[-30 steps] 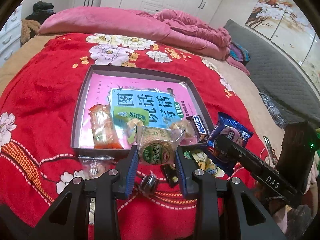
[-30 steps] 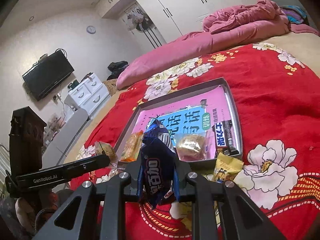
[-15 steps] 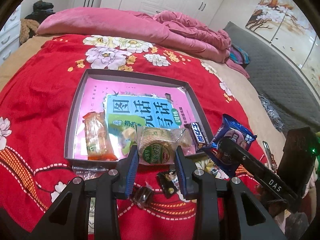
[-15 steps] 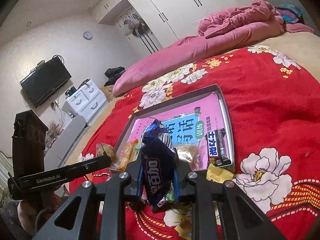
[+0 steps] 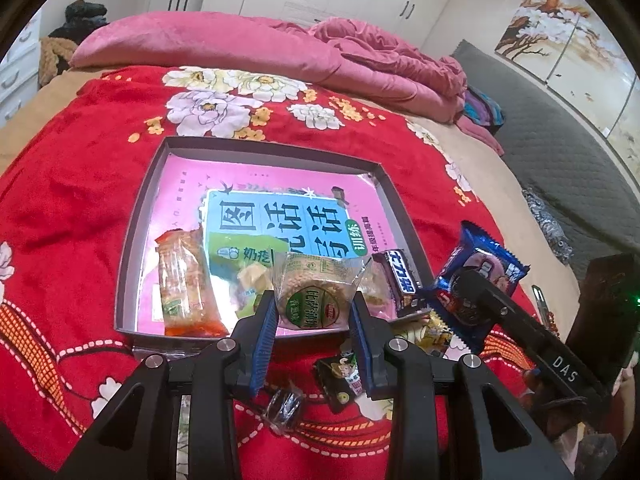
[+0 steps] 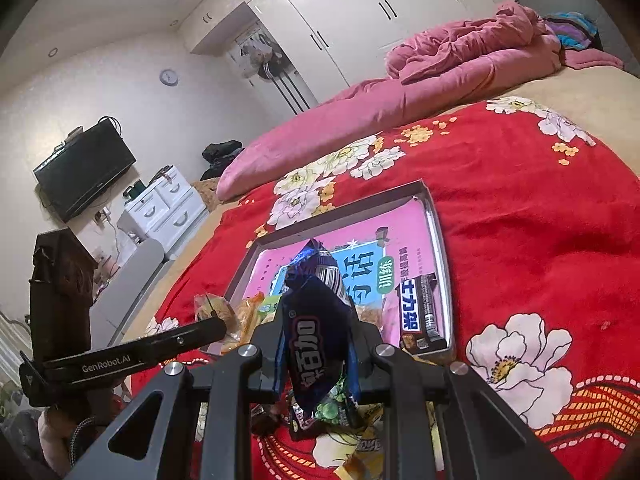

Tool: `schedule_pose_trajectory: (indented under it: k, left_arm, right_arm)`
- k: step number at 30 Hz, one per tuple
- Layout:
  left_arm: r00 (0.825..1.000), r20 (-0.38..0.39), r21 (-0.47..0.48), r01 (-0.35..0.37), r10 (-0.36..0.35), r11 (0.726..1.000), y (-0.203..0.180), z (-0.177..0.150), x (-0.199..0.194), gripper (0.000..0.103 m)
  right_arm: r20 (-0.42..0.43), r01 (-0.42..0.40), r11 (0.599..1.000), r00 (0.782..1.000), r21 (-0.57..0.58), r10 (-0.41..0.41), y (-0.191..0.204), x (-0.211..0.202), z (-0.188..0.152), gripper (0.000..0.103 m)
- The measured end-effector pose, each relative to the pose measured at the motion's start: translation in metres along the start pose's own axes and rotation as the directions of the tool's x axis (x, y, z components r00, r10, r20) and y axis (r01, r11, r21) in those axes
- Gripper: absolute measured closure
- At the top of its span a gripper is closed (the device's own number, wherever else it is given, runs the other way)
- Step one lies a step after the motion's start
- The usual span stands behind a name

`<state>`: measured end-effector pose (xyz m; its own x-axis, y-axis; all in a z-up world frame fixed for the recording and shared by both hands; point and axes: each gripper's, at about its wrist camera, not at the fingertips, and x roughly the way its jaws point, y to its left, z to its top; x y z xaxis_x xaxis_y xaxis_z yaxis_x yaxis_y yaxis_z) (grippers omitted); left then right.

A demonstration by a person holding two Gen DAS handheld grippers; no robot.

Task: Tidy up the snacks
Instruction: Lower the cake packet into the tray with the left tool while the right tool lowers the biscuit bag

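Note:
My left gripper [image 5: 314, 304] is shut on a clear packet with a round cake and a green label [image 5: 312, 280], held just over the near edge of the grey tray [image 5: 132, 240]. The tray has a pink and blue book cover as its floor and holds an orange snack [image 5: 184, 288], a green packet [image 5: 236, 252] and a Snickers bar [image 5: 400, 280]. My right gripper [image 6: 318, 340] is shut on a dark blue packet [image 6: 316, 300], upright before the tray's near right corner [image 6: 440, 240]. The left gripper [image 6: 216, 324] shows at the left in the right wrist view.
Loose snacks lie on the red flowered blanket in front of the tray: a black and green packet [image 5: 342, 376], a clear-wrapped dark candy [image 5: 284, 404], a yellow packet [image 5: 424, 332]. A pink duvet [image 5: 240, 44] lies behind. The bed's right edge drops to a grey mat [image 5: 560, 160].
My left gripper has carried the cake packet a little forward toward the tray's near edge. The right gripper keeps the blue packet and has barely moved.

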<state>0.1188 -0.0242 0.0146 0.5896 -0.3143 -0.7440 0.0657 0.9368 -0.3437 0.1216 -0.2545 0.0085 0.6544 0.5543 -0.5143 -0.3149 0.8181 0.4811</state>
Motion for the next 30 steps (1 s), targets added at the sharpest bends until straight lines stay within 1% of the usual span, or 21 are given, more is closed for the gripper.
schedule_pose_trajectory:
  k: [18, 30]
  left_arm:
    - [1.0, -0.026, 0.007, -0.011, 0.011, 1.0, -0.003, 0.004, 0.028, 0.067]
    - [0.998, -0.053, 0.011, -0.027, 0.028, 1.0, -0.004, 0.004, 0.046, 0.067]
  right_arm:
    - [0.004, 0.025, 1.0, 1.0, -0.007, -0.025, -0.007, 0.011, 0.01, 0.08]
    - [-0.005, 0.052, 0.999, 0.999, 0.01, -0.052, -0.015, 0.021, 0.014, 0.08]
